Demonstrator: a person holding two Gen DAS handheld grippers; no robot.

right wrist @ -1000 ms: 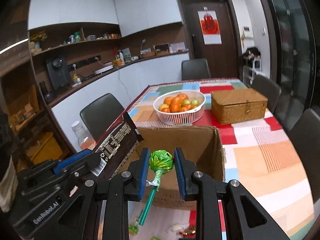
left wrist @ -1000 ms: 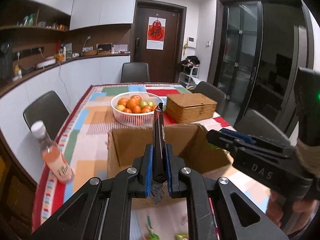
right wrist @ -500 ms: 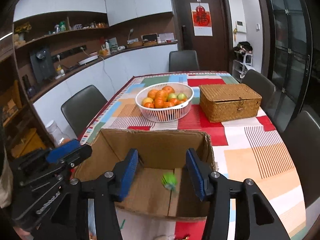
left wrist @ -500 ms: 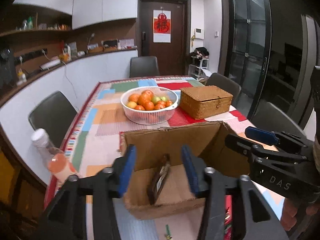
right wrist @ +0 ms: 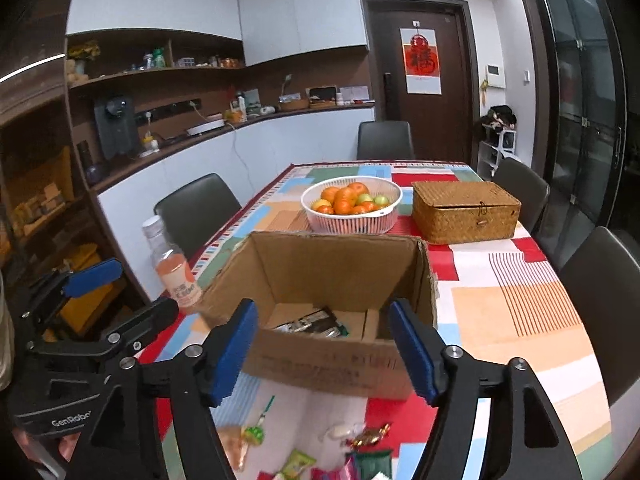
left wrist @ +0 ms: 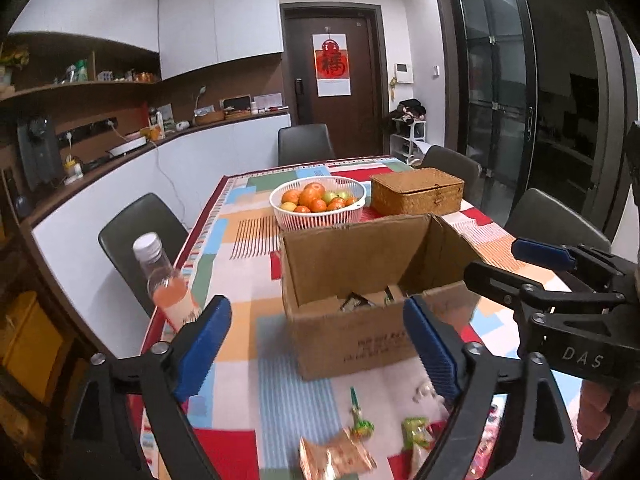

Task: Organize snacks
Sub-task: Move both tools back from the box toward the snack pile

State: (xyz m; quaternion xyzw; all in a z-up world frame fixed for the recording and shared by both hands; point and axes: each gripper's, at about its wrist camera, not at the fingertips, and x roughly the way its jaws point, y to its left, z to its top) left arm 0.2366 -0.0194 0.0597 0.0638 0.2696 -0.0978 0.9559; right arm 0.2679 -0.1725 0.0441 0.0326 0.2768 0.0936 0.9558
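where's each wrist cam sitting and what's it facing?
Left wrist: behind the open left claw, facing the cardboard box; right claw intrudes from the right.
Right wrist: behind the open right claw, facing the same box; left claw at its left.
Shared: box, fruit basket, bottle.

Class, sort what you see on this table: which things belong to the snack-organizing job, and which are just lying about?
Job: cardboard box, dark packet inside it, loose snacks in front, green lollipop.

Lying about: fruit basket, wicker box, drink bottle.
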